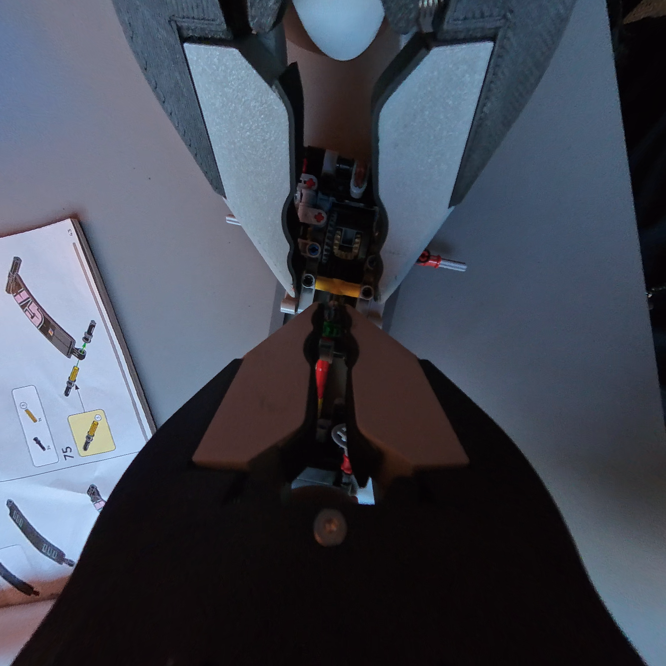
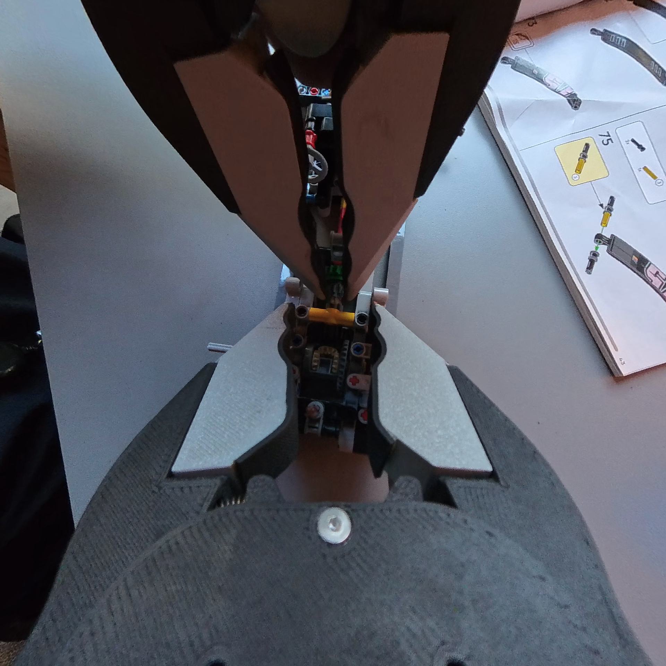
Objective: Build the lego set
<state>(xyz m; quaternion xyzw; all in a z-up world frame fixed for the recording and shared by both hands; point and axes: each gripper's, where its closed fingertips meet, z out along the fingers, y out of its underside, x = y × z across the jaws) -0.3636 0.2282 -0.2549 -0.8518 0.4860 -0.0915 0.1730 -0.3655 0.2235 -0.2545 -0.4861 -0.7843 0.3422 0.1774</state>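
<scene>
Grey pads: the right gripper is clamping the toy-brick chassis by its two side beams.
Dark fingers: the left gripper is pinching a thin shaft piece, just before the yellow cross-bar.
Risk: a sideways twist could probably be popping the shaft out.
Risk: hard squeezing could be bending the side beams.
Booklet: lying well apart, to the left gripper's left.
</scene>
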